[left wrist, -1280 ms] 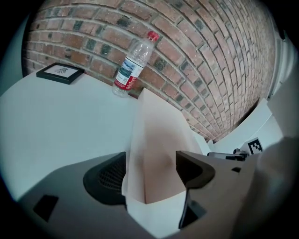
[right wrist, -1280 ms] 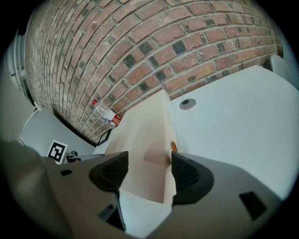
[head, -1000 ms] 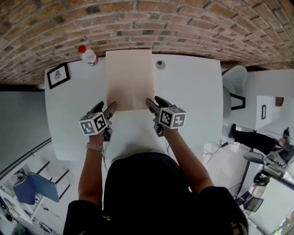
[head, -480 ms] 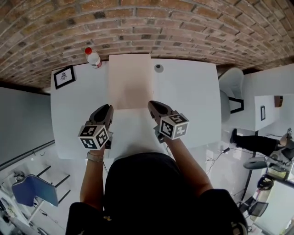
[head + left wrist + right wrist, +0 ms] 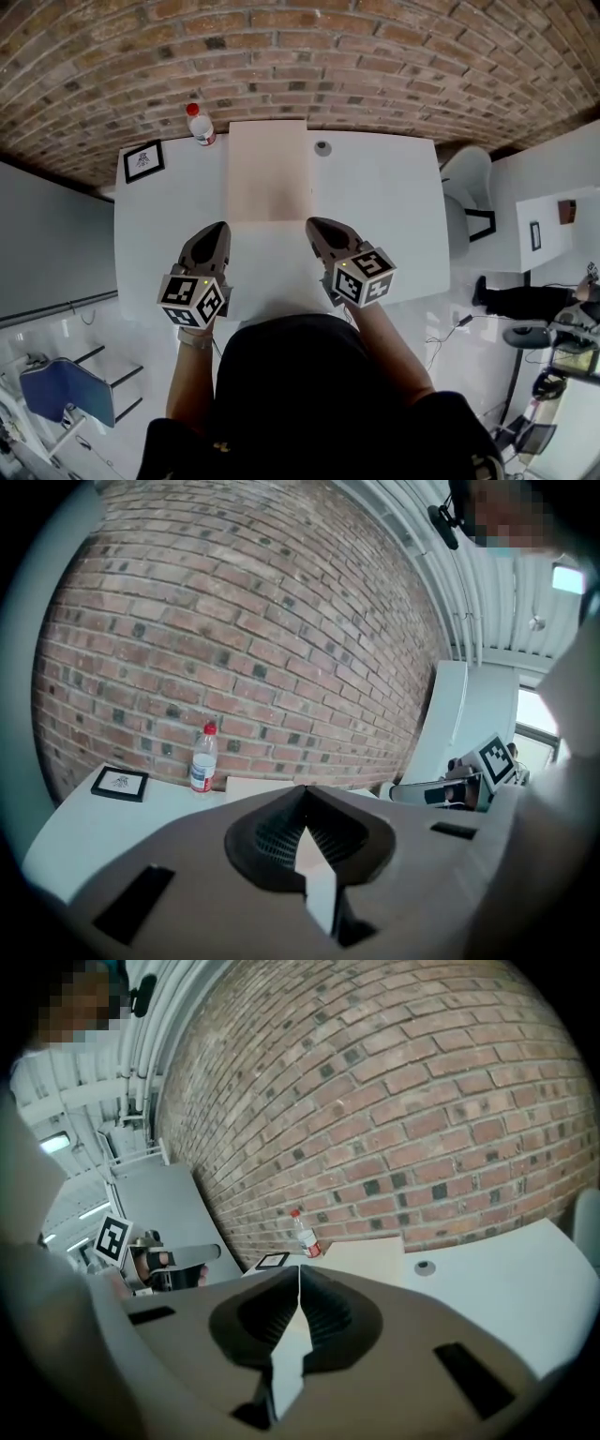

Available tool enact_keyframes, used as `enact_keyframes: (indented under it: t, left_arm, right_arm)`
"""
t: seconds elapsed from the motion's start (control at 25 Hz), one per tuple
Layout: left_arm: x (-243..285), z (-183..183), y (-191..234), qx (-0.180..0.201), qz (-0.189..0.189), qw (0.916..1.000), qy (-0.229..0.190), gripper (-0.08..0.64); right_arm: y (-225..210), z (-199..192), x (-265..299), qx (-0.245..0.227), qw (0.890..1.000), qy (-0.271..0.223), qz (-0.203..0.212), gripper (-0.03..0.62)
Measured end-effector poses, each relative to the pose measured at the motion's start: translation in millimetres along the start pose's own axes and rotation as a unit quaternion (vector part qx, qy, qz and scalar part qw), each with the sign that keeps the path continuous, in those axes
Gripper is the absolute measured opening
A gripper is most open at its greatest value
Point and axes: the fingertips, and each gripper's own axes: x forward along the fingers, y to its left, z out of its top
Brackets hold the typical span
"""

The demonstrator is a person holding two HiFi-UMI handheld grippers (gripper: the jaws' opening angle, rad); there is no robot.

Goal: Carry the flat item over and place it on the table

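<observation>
The flat item is a pale beige board [image 5: 269, 169] lying on the white table [image 5: 394, 206], its far end against the brick wall. My left gripper [image 5: 217, 228] hovers just short of the board's near left corner and my right gripper [image 5: 314, 225] just short of its near right corner. Both have just closed their jaws, and nothing is between them. In the left gripper view the shut tips [image 5: 302, 789] point over the board [image 5: 253, 786]. The right gripper view shows its shut tips [image 5: 299, 1269] with the board [image 5: 366, 1252] beyond.
A water bottle [image 5: 200, 124] with a red cap stands at the wall left of the board. A small framed picture [image 5: 143, 160] lies at the table's far left. A small round object [image 5: 322, 147] sits right of the board. A white chair [image 5: 464, 178] stands off the table's right edge.
Both grippers were open at the board's near corners. They have drawn back toward the person, risen and shut, leaving the board flat on the table.
</observation>
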Motion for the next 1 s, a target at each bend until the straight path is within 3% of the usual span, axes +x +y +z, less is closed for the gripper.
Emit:
enact_keyframes:
  t: [0.24,0.48,0.72,1.0]
  left_arm:
    - [-28.8,17.5,-38.6,0.028,-0.029,0.9989,-0.025,0.003]
    - [-60.3,26.5,-72.4,0.07,-0.048,0.9955,-0.044,0.003]
    - [-86.0,32.1,-94.7,0.073,-0.06,0.9928,-0.073,0.004]
    - [-99.9,29.6,-107.8,0.08,-0.072,0.991,-0.079,0.003]
  right_arm:
    - [26.3,10.4,-33.0,-0.066,0.998,-0.017,0.007,0.014]
    - [51.8,14.5,-62.8,-0.081,0.996,-0.039,0.025,0.014]
    - [71.2,20.6,-87.3,-0.094,0.993,-0.063,0.037,0.014]
    - [85.4,19.4,-104.7,-0.111,0.99,-0.081,0.043,0.014]
